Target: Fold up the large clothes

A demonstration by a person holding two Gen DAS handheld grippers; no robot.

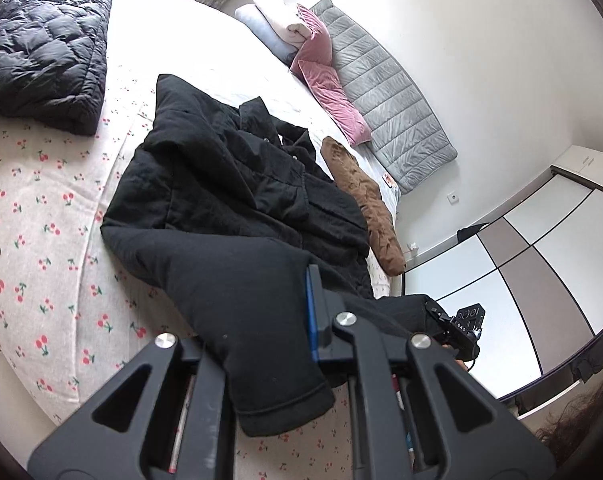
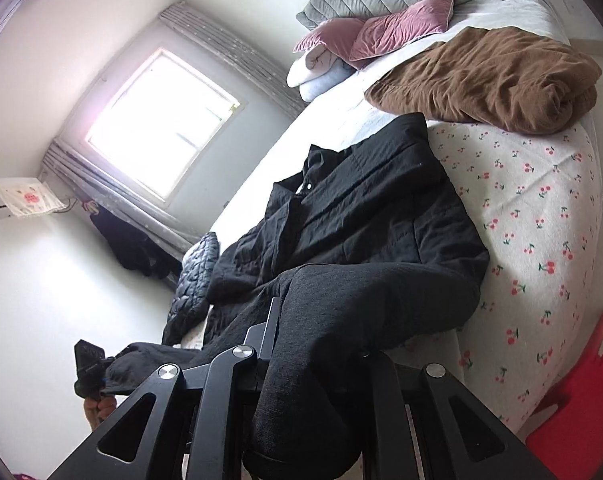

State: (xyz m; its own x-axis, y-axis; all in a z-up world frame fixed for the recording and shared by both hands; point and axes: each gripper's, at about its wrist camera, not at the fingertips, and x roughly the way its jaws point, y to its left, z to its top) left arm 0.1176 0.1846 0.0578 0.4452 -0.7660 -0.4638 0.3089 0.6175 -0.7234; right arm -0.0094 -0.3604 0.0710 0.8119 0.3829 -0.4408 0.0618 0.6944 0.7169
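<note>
Left wrist view: the left gripper (image 1: pixel 261 344) is clamped on a sleeve of the black coat (image 1: pixel 237 184), which is spread rumpled on the cherry-print bedsheet (image 1: pixel 41 240) (quilted dark jacket (image 1: pixel 41 48) beyond).

Right wrist view: the right gripper (image 2: pixel 321 364) is closed on the other sleeve; a brown garment (image 2: pixel 489 80) and window (image 2: pixel 161 124) are seen.
</note>
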